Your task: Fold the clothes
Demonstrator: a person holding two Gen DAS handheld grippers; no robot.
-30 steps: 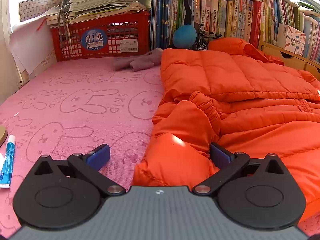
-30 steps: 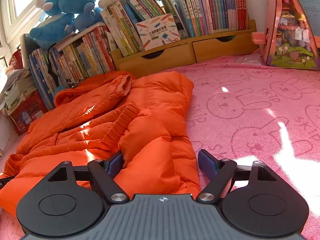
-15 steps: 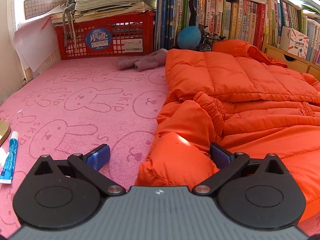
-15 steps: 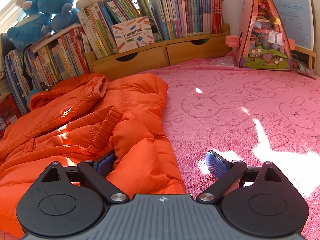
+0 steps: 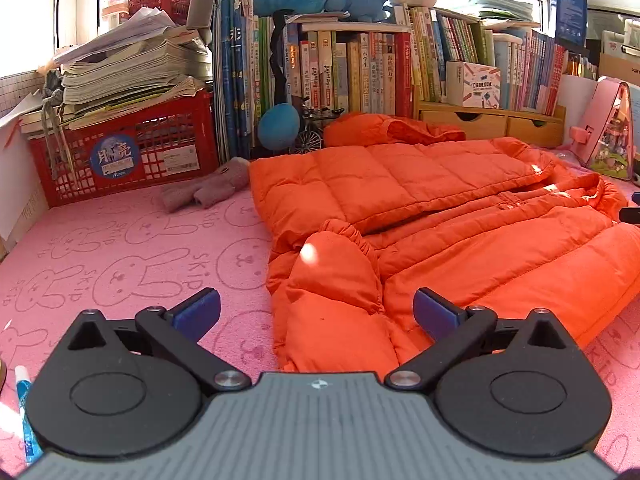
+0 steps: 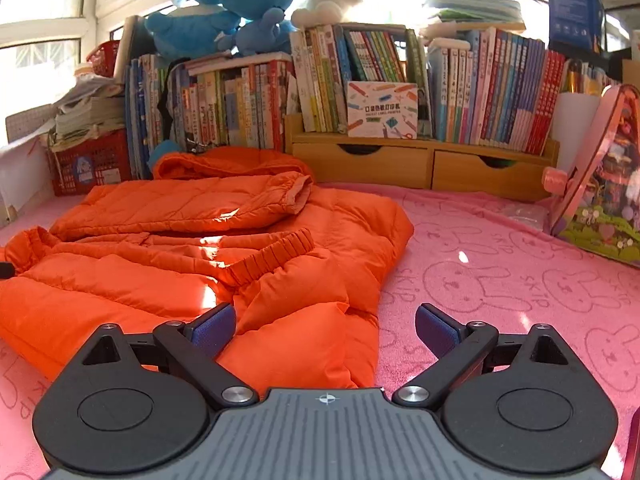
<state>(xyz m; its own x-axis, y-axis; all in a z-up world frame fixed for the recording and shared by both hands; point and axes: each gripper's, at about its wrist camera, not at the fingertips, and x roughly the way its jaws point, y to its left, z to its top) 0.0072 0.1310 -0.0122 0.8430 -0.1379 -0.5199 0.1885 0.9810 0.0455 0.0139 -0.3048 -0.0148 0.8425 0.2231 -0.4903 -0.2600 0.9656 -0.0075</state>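
Note:
An orange puffer jacket (image 5: pixel 440 208) lies spread on the pink bunny-print cloth, sleeves folded in over its body. My left gripper (image 5: pixel 316 312) is open and empty, hovering just short of the jacket's near left sleeve (image 5: pixel 332 280), which lies between the blue pads. The jacket also shows in the right wrist view (image 6: pixel 192 240). My right gripper (image 6: pixel 324 326) is open and empty, over the jacket's near right corner (image 6: pixel 304 344), with its left pad above the fabric.
A red basket (image 5: pixel 124 152) stacked with papers, a row of books (image 5: pixel 352 72), wooden drawers (image 6: pixel 424 168) and a pink toy house (image 6: pixel 600 184) line the back. A grey plush (image 5: pixel 208 192) lies by the basket. A blue tube (image 5: pixel 26 420) lies at the near left.
Both grippers have lifted and pulled back from the jacket. More of the shelf and the whole jacket now show. The jacket lies as it did.

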